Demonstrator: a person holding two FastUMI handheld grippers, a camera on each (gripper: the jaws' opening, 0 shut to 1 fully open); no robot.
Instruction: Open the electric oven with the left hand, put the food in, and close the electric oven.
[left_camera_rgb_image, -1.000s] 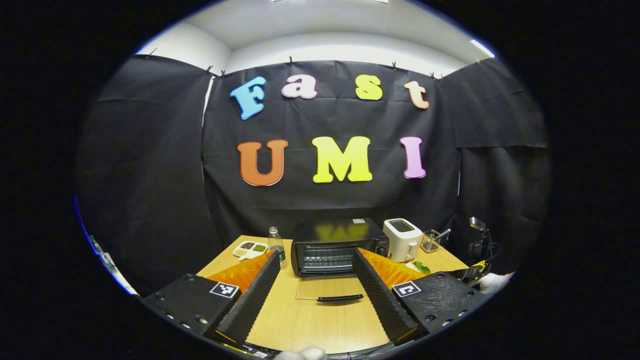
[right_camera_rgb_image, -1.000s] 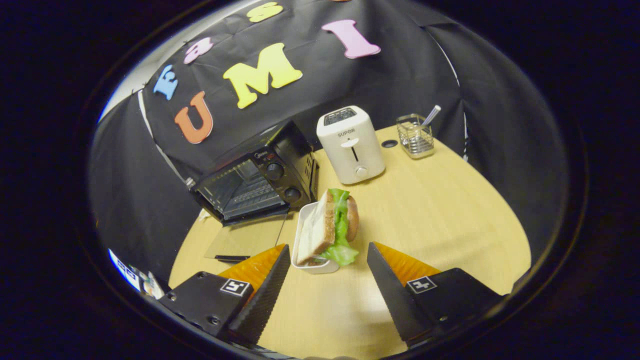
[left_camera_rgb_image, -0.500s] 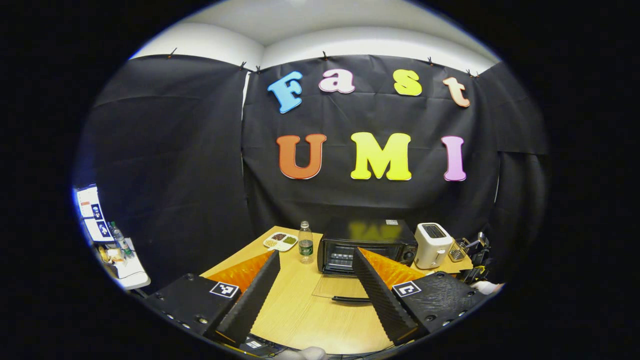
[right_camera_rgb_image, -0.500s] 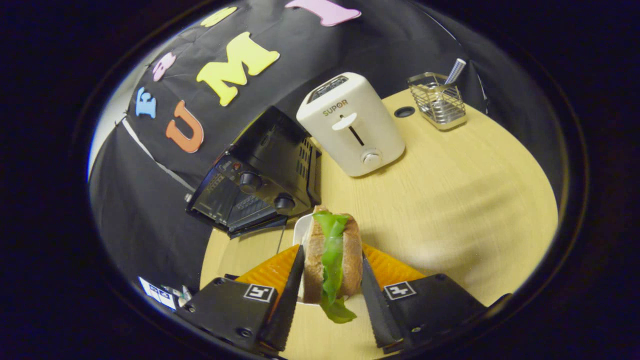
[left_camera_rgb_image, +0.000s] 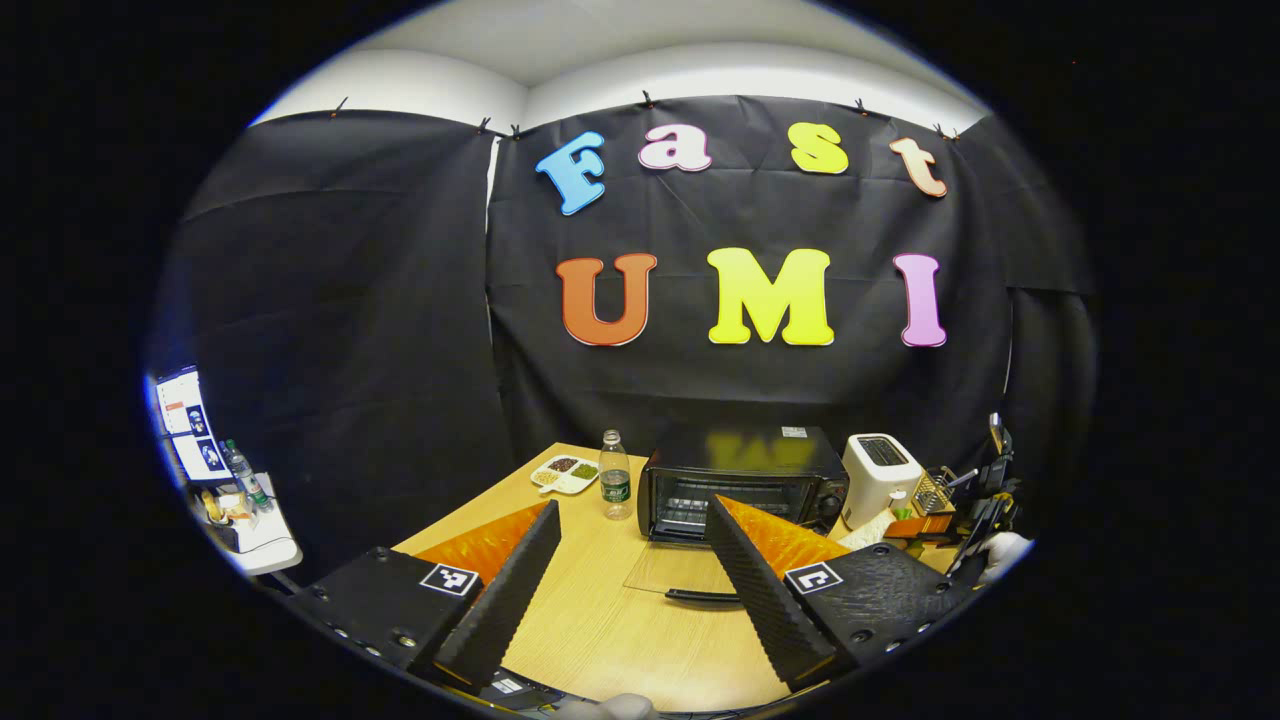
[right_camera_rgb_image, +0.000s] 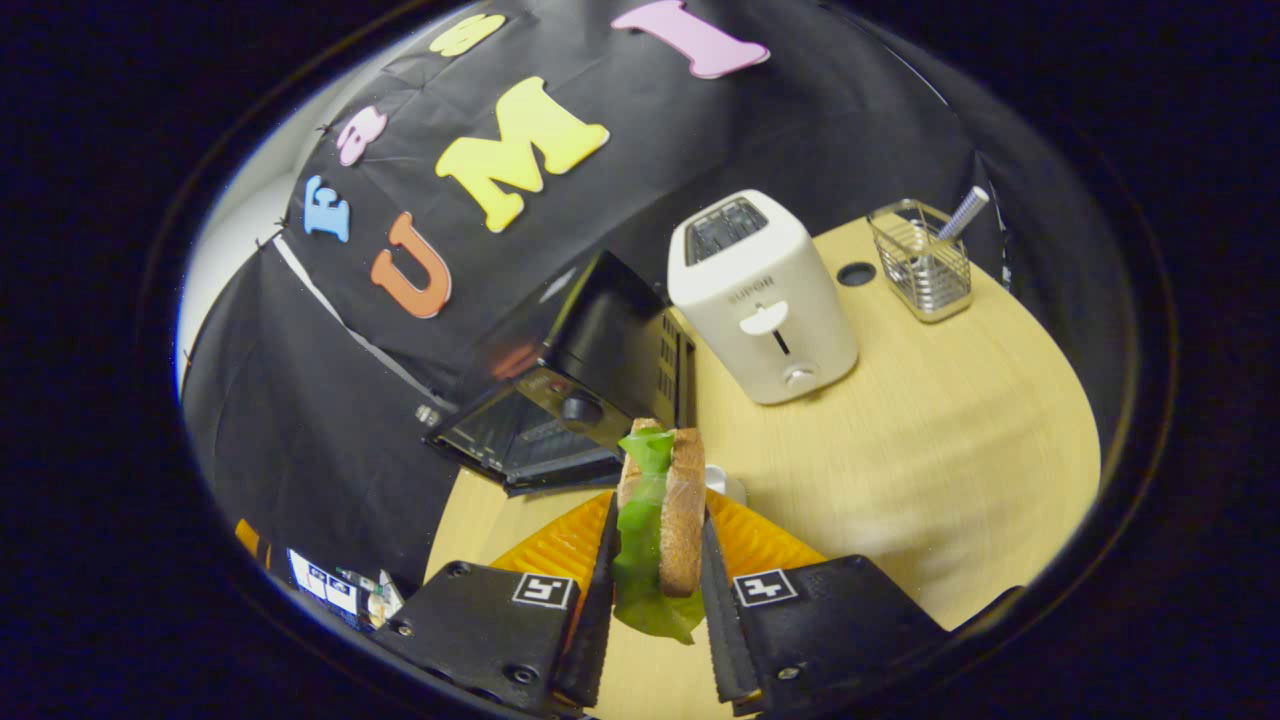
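The sandwich (right_camera_rgb_image: 660, 520), bread with green lettuce, is clamped upright between both fingers of the right tongs (right_camera_rgb_image: 652, 580), raised above the wooden bench (right_camera_rgb_image: 930, 450). Just beyond it stands the black electric oven (right_camera_rgb_image: 560, 400) with its glass door (left_camera_rgb_image: 690, 572) folded down flat on the bench. A white toaster (right_camera_rgb_image: 762, 295) sits beside the oven, a wire holder (right_camera_rgb_image: 920, 262) farther off. The left tongs (left_camera_rgb_image: 632, 570) hang spread wide, gripping nothing, facing the oven; a water bottle (left_camera_rgb_image: 615, 488) stands left of it.

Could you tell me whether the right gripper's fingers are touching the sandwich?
Touching. In the right gripper view, both fingers of the right gripper press flat against the sandwich's two bread faces, no gap either side.
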